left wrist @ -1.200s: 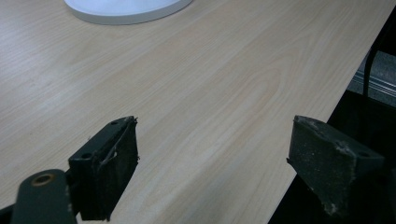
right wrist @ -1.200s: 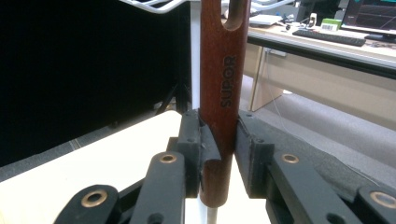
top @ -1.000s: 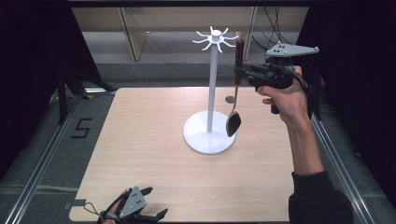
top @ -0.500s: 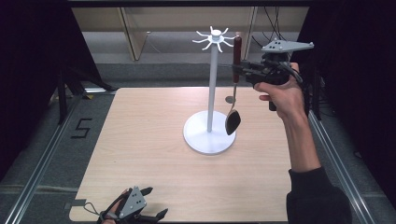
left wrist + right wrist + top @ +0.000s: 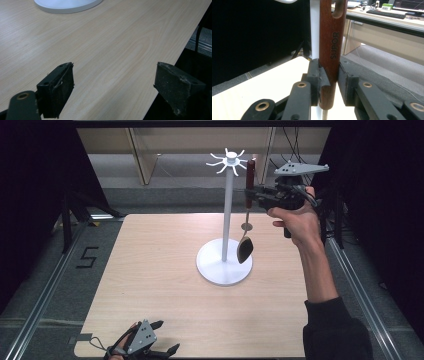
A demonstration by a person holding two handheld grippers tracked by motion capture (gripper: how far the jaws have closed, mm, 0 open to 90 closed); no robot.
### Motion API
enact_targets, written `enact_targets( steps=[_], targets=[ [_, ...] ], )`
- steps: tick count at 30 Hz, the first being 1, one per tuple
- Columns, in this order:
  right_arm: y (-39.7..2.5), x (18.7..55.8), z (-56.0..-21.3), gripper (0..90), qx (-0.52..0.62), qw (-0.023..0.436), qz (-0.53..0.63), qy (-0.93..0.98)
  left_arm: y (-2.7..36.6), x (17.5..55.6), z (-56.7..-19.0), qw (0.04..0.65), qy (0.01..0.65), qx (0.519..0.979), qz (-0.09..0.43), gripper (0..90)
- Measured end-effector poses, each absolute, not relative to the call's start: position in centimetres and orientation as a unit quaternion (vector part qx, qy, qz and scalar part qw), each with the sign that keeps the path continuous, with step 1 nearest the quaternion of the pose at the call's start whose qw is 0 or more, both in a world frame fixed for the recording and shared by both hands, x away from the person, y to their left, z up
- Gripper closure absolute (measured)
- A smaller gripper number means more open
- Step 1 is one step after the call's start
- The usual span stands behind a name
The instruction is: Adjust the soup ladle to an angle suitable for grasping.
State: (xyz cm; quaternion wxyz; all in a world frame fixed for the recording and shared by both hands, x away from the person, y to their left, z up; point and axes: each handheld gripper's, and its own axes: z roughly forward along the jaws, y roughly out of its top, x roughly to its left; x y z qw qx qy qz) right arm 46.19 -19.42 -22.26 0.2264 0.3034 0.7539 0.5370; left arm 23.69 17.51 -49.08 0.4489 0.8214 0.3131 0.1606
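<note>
Raised since earlier: ladle (image 5: 246,242), wooden handle clamped by right gripper (image 5: 254,196), beside rack (image 5: 228,162); hanging judged pending. Left gripper (image 5: 113,87) held wide, idle.

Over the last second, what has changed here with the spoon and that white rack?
The right gripper, shut on the spoon, carried it up and in toward the rack's hooks. The rack and the left gripper, open at the table's near edge, stayed put.

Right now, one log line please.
right claw: shut on ladle, upright beside rack | left claw: open, table edge
</note>
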Motion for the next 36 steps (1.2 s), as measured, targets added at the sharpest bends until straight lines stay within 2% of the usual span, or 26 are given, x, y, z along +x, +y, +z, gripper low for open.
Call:
enact_targets(
  steps=[15, 20, 24, 26, 32, 35, 36],
  targets=[
    [-19.1, 46.5, -23.0, 72.2, 0.306, 0.22, 0.553, 0.743, 17.5, 23.7, -49.1, 0.449, 0.313, 0.821, 0.16, 15.1],
    [-19.6, 46.0, -23.1, 67.1, 0.314, 0.214, 0.557, 0.738, 17.6, 23.7, -49.0, 0.443, 0.31, 0.826, 0.162, 15.1],
    [-20.5, 45.6, -23.4, 63.6, 0.309, 0.228, 0.563, 0.732, 17.5, 23.7, -49.1, 0.448, 0.315, 0.822, 0.16, 15.1],
    [-21.0, 45.0, -23.7, 60.1, 0.312, 0.226, 0.566, 0.729, 17.7, 23.8, -49.0, 0.432, 0.309, 0.832, 0.161, 15.1],
    [-21.8, 44.4, -24.3, 55.2, 0.311, 0.232, 0.565, 0.728, 17.5, 23.7, -49.1, 0.446, 0.315, 0.823, 0.158, 15.1],
    [-22.0, 44.2, -24.6, 54.9, 0.315, 0.228, 0.565, 0.727, 17.7, 23.8, -49.0, 0.431, 0.308, 0.833, 0.163, 15.1],
    [-22.0, 44.1, -24.7, 54.3, 0.317, 0.227, 0.565, 0.727, 17.5, 23.7, -49.1, 0.446, 0.315, 0.823, 0.156, 15.1]
  ],
)
